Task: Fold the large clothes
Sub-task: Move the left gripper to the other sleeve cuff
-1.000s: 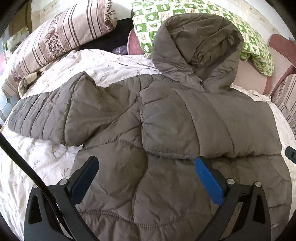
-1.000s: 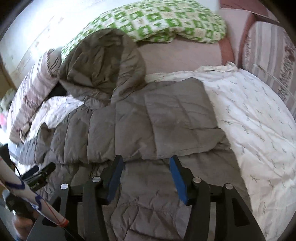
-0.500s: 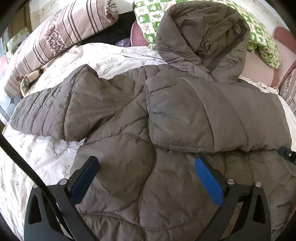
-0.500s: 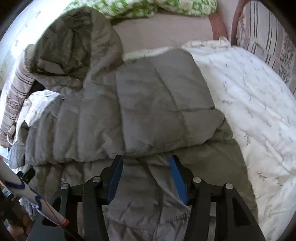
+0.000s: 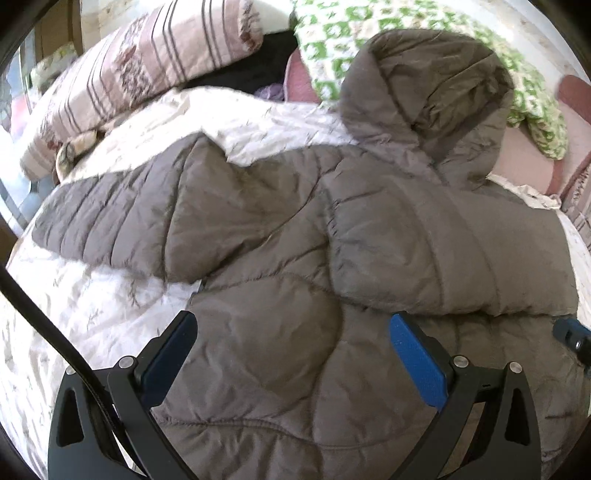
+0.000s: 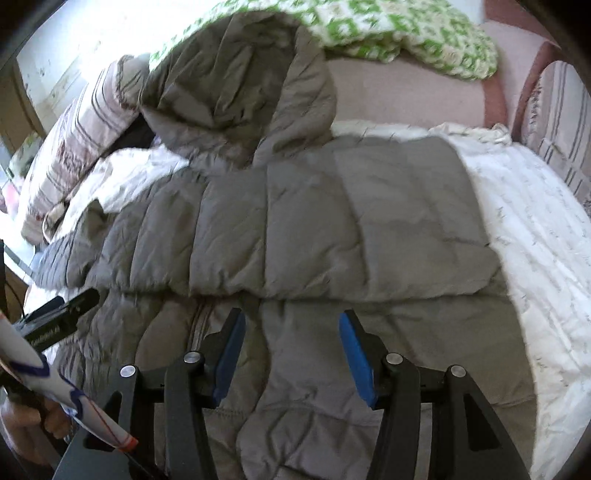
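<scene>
Left tool (image 5: 291, 332) wide open, right tool (image 6: 291, 325) half-open, both empty over jacket (image 5: 295, 240)

Bare white quilt (image 6: 535, 236) at right offers free passage; 2 pillows, striped pillow (image 5: 140, 70) and green pillow (image 6: 399, 33), block the top edge.

We can read no text, brand or number anywhere in either view. The only candidate — faint pale lettering on the black bar (image 6: 59, 314) at the left edge of the right wrist view — is too blurred to make out.
</scene>
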